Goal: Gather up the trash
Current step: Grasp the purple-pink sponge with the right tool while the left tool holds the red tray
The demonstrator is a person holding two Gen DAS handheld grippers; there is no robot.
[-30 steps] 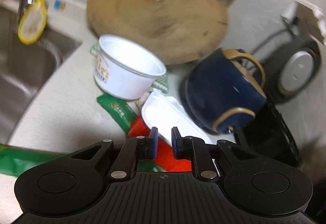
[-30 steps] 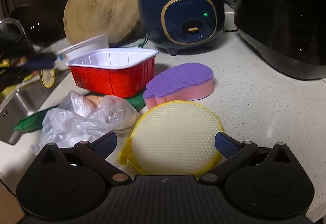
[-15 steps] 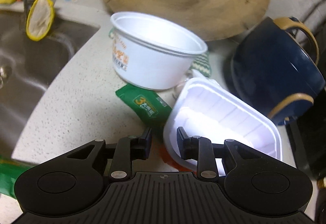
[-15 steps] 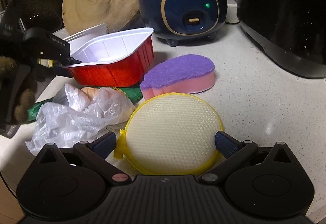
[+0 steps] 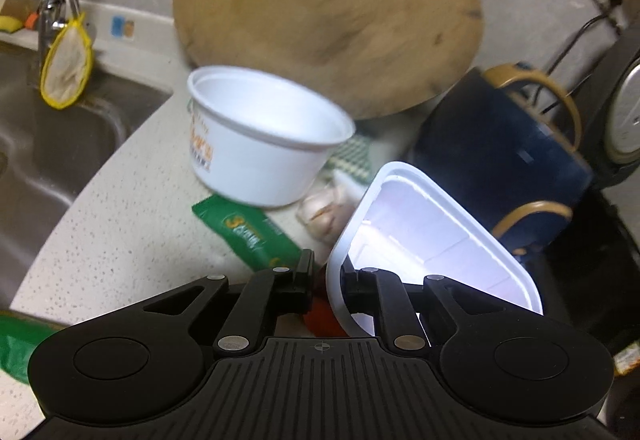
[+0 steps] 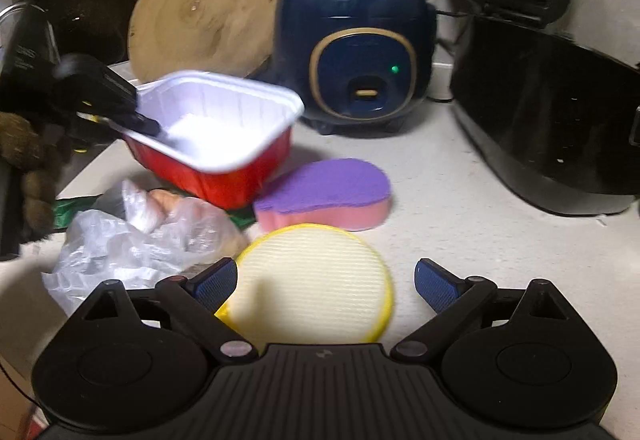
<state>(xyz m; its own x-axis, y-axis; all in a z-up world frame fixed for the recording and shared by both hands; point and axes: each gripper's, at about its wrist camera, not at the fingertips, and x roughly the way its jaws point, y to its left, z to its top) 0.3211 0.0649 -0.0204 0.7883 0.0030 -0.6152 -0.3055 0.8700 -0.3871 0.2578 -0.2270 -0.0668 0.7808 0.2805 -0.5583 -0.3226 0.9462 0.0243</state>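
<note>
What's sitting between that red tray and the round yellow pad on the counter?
In the right wrist view, a purple-and-pink sponge lies between the red tray and the yellow pad, just beyond the pad's far edge. A crumpled plastic bag sits off to the left.

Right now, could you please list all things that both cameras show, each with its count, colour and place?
tray: one, red outside, white inside, tilted, rim between the left fingers
bowl: one, white, before the board
packet: one, green, under the bowl's near side
plastic bag: one, clear, crumpled, below the tray
sponge: one, purple and pink, beside the tray
scrub pad: one, yellow, between the right fingers
cutting board: one, wooden, leaning at the back
rice cooker: one, navy
sink: one, steel, far left
left gripper: black, closing on the tray
right gripper: black, closing, not yet gripping
</note>
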